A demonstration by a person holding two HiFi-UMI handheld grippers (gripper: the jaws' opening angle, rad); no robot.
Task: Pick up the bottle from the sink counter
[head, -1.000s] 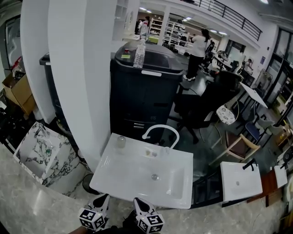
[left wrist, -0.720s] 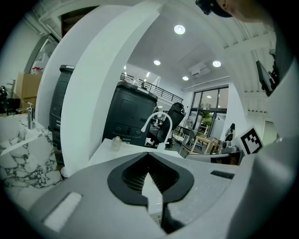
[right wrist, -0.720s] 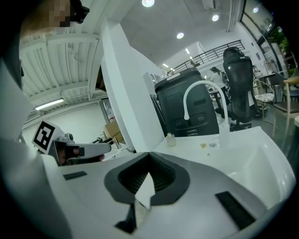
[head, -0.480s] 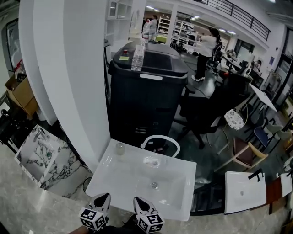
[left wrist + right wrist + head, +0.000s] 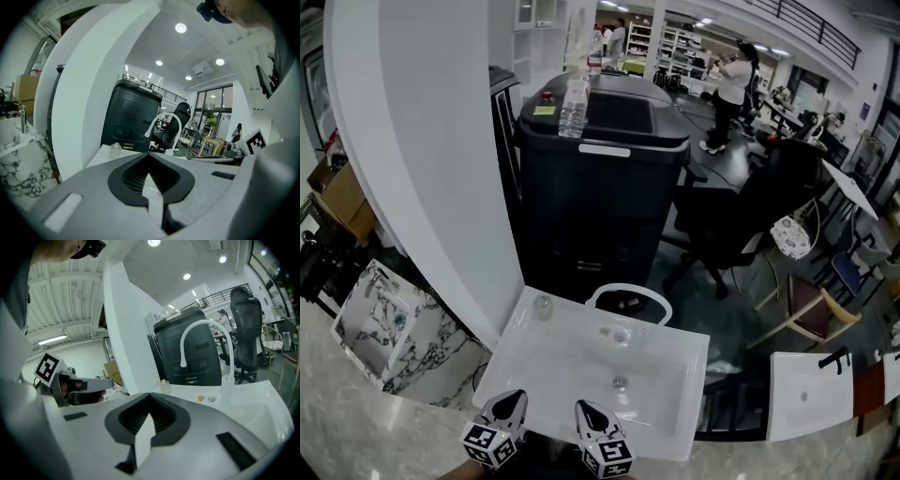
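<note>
A small clear bottle [image 5: 543, 305] stands upright on the far left corner of the white sink counter [image 5: 516, 361]. It shows too in the left gripper view as a pale bottle [image 5: 115, 150] and in the right gripper view as a bottle [image 5: 165, 385] beside the column. My left gripper [image 5: 508, 406] and right gripper [image 5: 586, 413] hang side by side over the sink's near edge, well short of the bottle. The left gripper [image 5: 149, 155] has its jaws shut with nothing between them. The right gripper [image 5: 150, 395] looks shut too, and holds nothing.
A curved white faucet [image 5: 628, 291] rises at the sink's back edge. Behind it stands a black printer [image 5: 600, 187] with a larger water bottle [image 5: 573, 105] on top. A white column [image 5: 431, 159] is at the left, a marble slab [image 5: 384, 319] on the floor, chairs at the right.
The head view has shifted a little, so the sink and printer sit closer and more central. Both grippers stay at the sink's near edge, still shut.
</note>
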